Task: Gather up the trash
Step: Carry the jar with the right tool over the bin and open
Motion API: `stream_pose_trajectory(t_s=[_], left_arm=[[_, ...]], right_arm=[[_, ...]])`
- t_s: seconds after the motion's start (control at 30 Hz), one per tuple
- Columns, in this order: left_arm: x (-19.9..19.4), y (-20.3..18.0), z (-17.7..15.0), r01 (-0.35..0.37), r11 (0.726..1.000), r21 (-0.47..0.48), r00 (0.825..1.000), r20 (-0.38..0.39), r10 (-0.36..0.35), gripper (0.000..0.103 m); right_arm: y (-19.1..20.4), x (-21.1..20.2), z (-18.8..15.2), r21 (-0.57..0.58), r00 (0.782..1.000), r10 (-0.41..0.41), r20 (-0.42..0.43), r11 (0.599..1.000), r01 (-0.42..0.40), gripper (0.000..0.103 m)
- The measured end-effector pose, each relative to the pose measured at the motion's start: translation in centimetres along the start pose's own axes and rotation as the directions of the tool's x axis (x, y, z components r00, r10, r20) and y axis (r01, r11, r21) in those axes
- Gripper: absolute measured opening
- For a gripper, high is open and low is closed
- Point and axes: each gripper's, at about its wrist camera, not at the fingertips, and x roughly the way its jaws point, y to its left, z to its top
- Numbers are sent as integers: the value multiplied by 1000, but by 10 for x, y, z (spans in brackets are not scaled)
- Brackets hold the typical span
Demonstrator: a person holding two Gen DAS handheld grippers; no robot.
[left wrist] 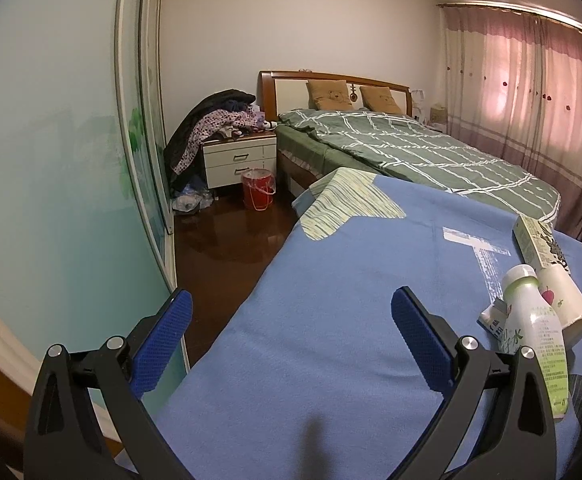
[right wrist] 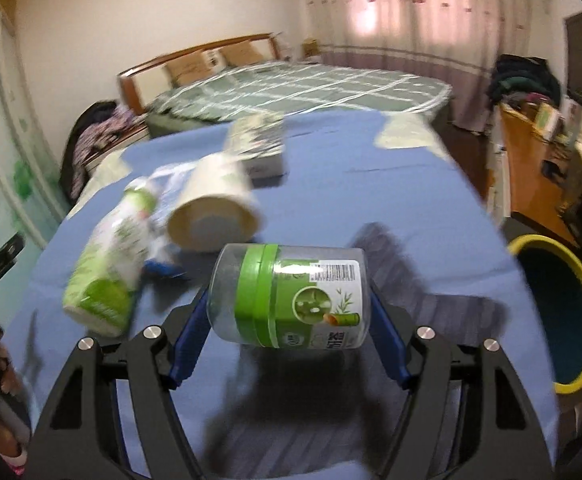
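The clear jar (right wrist: 289, 296) with the green band lies on its side on the blue cloth (right wrist: 371, 184), its long axis running from 9 to 3 o'clock, the lid end toward 9. It sits between the blue pads (right wrist: 193, 328) of the right gripper (right wrist: 291, 330), which close on its two ends. At 10 o'clock lies a paper cup (right wrist: 215, 210), its open mouth toward the camera, and nothing shows inside. Beside it lies a green-white bottle (right wrist: 107, 264). At 3 o'clock stands a bin (right wrist: 563, 304) with a yellow rim; its inside looks dark. The left gripper (left wrist: 291, 344) stands wide open, holding nothing.
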Motion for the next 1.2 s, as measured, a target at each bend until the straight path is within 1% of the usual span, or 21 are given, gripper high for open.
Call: stream_pose_trajectory(t_s=[0.13,0.23,0.4,0.57,0.67,0.73,0.87,0.9,0.97,1.07,1.2], left_arm=[[-1,0,0,-1,1000,3,1000,2,1,98],[-1,-1,-1,-4,1000,6,1000,3,4,98],[-1,-2,-1,-6,1000,7,1000,4,5,98],[1,-2,-1,-6,1000,8,1000,5,6,98],[0,-3,-1,-5,1000,10,1000,8,5,98],[-2,-4,-1,-5,1000,15,1000,13,5,98],[-7,-5,1,-3,1000,28,1000,26,2,98],[-8,-5,1,-4,999,31,1000,31,3,98],[-8,-5,1,-3,999,39,999,37,2,98],[-9,-6,2,-2,999,48,999,44,0,98],[-12,-12,3,10,997,74,999,48,-14,98]], right_arm=[[-45,-10,6,76,994,-106,39,992,103,69],[-86,-15,9,155,979,-195,50,970,186,69],[-146,-24,5,259,940,-338,40,912,317,69],[-189,-28,-3,337,902,-432,11,851,403,69],[-208,-28,-9,384,886,-463,-13,816,432,69],[-216,-27,-10,422,890,-455,-19,803,420,69],[-229,-28,-13,466,875,-482,-42,766,444,69],[-231,-28,-13,474,875,-482,-45,761,443,69],[-230,-28,-14,479,873,-485,-44,757,445,77],[-225,-31,-15,472,868,-495,-33,758,450,78],[-215,-34,-12,451,856,-516,-15,761,467,80]])
